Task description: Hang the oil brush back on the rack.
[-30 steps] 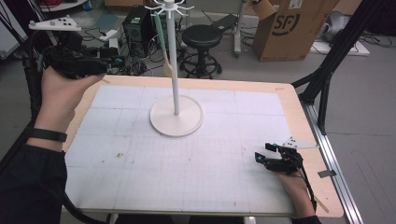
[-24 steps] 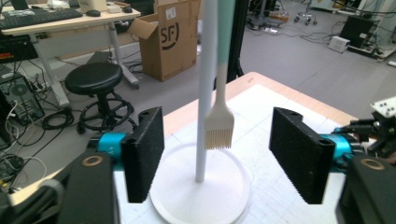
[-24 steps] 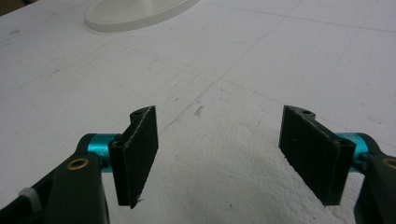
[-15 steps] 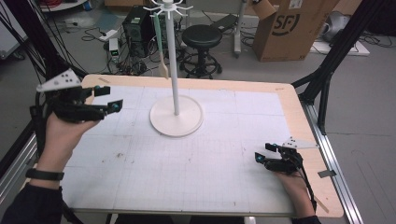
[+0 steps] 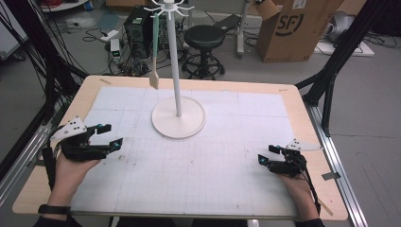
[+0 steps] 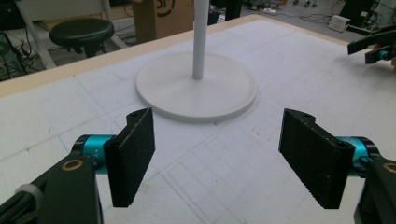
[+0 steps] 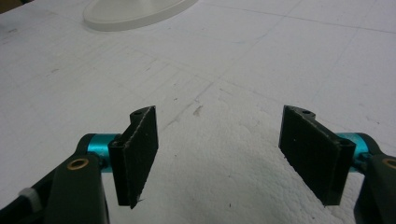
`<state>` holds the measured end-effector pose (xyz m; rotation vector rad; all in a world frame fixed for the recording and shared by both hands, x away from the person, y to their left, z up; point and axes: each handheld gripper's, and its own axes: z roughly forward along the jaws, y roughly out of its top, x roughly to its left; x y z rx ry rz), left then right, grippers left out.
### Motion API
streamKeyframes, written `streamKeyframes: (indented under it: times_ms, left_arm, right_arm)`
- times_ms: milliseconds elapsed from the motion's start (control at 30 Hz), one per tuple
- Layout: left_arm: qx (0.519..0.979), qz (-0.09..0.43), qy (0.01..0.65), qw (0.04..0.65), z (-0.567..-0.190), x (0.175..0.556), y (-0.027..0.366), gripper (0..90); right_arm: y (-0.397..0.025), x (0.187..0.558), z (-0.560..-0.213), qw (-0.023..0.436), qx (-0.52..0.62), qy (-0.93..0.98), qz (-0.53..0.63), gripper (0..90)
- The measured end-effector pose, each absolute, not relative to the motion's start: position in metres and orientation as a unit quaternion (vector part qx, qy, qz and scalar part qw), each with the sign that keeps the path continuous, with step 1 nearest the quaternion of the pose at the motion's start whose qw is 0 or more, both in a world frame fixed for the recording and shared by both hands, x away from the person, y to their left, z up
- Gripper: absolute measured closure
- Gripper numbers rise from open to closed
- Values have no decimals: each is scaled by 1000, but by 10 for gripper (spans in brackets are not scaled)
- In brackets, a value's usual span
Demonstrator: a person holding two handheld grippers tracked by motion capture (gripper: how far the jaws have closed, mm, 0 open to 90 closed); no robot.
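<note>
White stand (image 5: 178, 116) upright toward the far middle of the surface (image 5: 213, 189), spatula (image 5: 154, 71) hanging from its top hooks; left claw (image 5: 109, 135) held level near the left edge, right claw (image 5: 265, 155) low near the right edge, both wide open, empty.

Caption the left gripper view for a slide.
Open left gripper faces the white stand on the gridded table.
</note>
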<state>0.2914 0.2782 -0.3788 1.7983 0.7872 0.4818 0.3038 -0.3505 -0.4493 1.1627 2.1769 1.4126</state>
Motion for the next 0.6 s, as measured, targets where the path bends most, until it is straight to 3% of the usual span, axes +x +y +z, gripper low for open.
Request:
streamKeyframes:
  times_ms: [600]
  left_arm:
    - [755,203,351,515,-419,289,280,266]
  right_arm:
    - [-350,304,-449,147,404,757,491,278]
